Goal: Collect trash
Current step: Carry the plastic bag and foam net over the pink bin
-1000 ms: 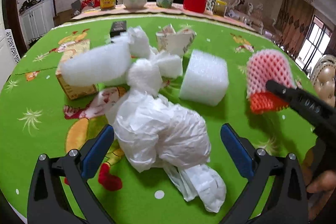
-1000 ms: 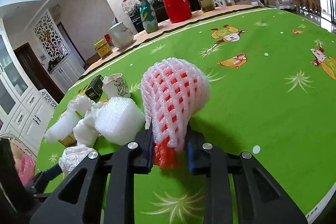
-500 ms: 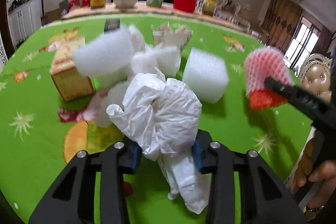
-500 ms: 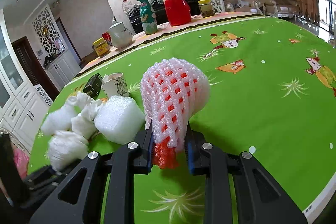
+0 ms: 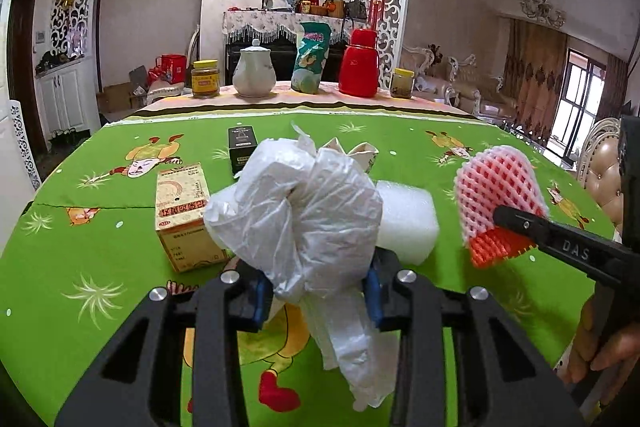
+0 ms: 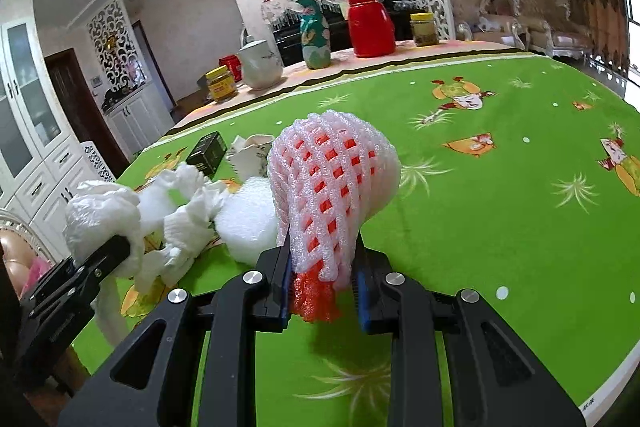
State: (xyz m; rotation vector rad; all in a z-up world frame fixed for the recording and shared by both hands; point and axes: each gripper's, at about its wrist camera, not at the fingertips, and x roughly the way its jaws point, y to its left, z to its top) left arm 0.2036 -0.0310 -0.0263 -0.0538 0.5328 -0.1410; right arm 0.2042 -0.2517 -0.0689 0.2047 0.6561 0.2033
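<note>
Left tool clamped moments ago on the crumpled plastic bag, now lifted off the green desk. Right tool gripping the foam net at three o'clock. Foam block and box left behind; both loads ready for binning.

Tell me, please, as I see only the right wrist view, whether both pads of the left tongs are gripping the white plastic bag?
Observer: Yes. In the left wrist view the left tongs have just closed on the white plastic bag, with a blue pad pressed on each side.
Operator: Thank you. Is any of it hanging loose?
Observer: Yes, a loose tail hangs below the pads, over the green tablecloth.
Operator: Is anything hidden from me behind the bag?
Observer: A yellowish carton stands on the cloth, left of the bag in that view.
</note>
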